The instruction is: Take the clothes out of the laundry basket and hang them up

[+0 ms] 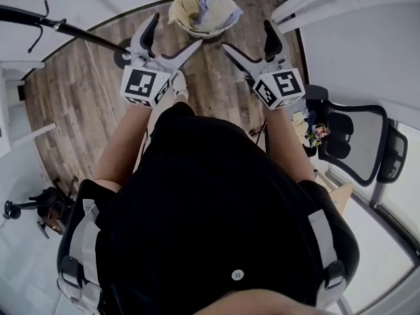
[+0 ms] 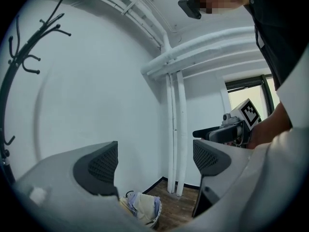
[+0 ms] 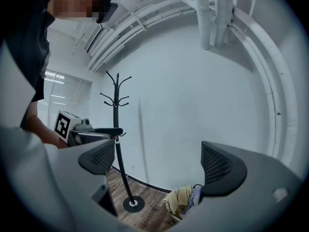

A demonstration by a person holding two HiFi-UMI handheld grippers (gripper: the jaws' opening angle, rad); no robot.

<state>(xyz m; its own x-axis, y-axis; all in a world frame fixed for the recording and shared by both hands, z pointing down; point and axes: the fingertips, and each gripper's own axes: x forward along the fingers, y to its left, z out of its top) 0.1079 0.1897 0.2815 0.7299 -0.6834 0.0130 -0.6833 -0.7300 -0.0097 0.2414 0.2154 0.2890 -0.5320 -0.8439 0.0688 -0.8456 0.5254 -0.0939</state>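
1. Just now both grippers are held out above the wooden floor (image 1: 72,104), side by side and apart from each other.
2. The left gripper (image 2: 154,161) has its jaws spread wide with nothing between them. Through the gap show only the far wall and the white pipes (image 2: 175,129) in the corner.
3. The right gripper (image 3: 164,161) is spread just as wide and grips nothing.
4. The laundry basket (image 1: 215,31) sits on the floor at the far side, close to the far wall. It lies beyond both grippers and roughly between their lines, and neither gripper touches it.
5. The clothes are heaped inside it and rise above the rim, with a yellowish garment (image 1: 185,6) on the left and a pale lavender one (image 1: 220,5) on the right.
6. A black coat stand (image 3: 118,129) is left of the basket, its round base on the floor near the left gripper.
7. A black office chair (image 1: 357,140) stands at the right, nearer than the basket.
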